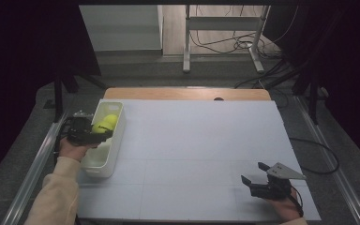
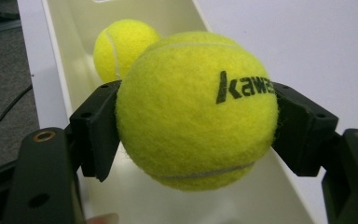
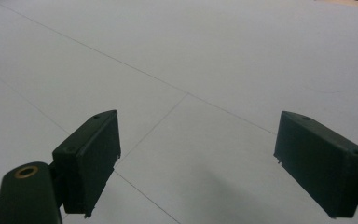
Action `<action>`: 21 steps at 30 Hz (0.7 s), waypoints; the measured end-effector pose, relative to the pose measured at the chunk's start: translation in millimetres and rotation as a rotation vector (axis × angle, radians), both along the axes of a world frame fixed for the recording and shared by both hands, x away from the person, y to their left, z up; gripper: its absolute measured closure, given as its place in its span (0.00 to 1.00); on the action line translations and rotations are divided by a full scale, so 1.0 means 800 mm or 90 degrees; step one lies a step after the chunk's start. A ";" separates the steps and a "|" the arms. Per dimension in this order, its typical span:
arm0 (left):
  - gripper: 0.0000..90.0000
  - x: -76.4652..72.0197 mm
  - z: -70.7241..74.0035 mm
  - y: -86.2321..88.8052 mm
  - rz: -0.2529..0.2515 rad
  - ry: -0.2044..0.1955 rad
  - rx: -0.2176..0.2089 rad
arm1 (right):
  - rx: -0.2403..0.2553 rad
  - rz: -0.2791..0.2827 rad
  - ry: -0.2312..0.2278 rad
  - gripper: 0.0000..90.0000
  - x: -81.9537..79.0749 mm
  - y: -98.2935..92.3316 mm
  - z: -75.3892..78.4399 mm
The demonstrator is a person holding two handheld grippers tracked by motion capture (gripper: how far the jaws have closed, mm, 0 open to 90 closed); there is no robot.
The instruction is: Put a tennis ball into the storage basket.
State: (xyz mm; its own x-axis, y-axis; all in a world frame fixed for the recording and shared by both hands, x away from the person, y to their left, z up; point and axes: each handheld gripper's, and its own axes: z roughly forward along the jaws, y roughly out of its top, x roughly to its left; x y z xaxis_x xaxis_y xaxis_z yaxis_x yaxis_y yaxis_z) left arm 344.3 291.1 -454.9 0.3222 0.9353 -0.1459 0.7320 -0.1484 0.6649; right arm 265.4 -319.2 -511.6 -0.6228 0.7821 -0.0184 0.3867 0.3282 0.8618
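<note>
- the left gripper [image 2: 196, 135] has its 2 black jaws clamped on a yellow tennis ball [image 2: 198, 109], one jaw on each side.
- the ball hangs just over the long white bin [image 1: 115, 140] at the left edge of the white table [image 1: 197, 154].
- 1 more tennis ball [image 2: 121, 46] already lies in the bin, at its far end.
- the right gripper [image 1: 257, 174] rests low near the table's right corner, jaws wide apart and holding nothing.
- if the jaws let go too high, the ball could bounce off the other ball and hop out.
- if the hand drifts sideways, the ball may hit the rim and roll across the table.
</note>
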 end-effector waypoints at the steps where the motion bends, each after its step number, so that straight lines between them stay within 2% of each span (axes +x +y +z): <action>1: 0.28 0.000 0.000 0.001 0.003 -0.002 0.004 | 0.000 0.000 0.000 0.16 0.000 0.000 0.000; 2: 0.27 -0.001 -0.001 0.000 0.005 -0.010 0.013 | 0.000 0.000 0.000 0.16 0.000 0.000 0.000; 3: 0.23 -0.002 0.000 0.001 0.005 -0.023 0.016 | 0.000 0.000 0.000 0.16 0.000 0.000 0.000; 4: 0.17 -0.002 0.000 0.001 0.005 -0.023 0.016 | -0.002 -0.001 0.001 0.16 0.000 0.000 0.000; 6: 0.13 -0.005 0.005 0.002 0.011 -0.042 -0.006 | -0.002 -0.001 0.001 0.16 0.000 0.000 0.000; 9: 0.13 -0.008 0.010 0.002 0.010 -0.057 -0.026 | -0.001 -0.001 0.001 0.16 0.000 0.000 0.000; 12: 0.13 -0.010 0.012 0.000 0.002 -0.064 -0.033 | 0.005 0.000 0.002 0.16 0.001 -0.001 0.000; 13: 0.14 -0.014 0.015 -0.004 -0.012 -0.077 -0.037 | 0.009 0.001 0.000 0.16 0.001 0.000 0.001; 21: 0.14 -0.029 0.019 -0.024 -0.062 -0.116 -0.060 | 0.013 0.004 0.004 0.16 0.005 0.000 0.000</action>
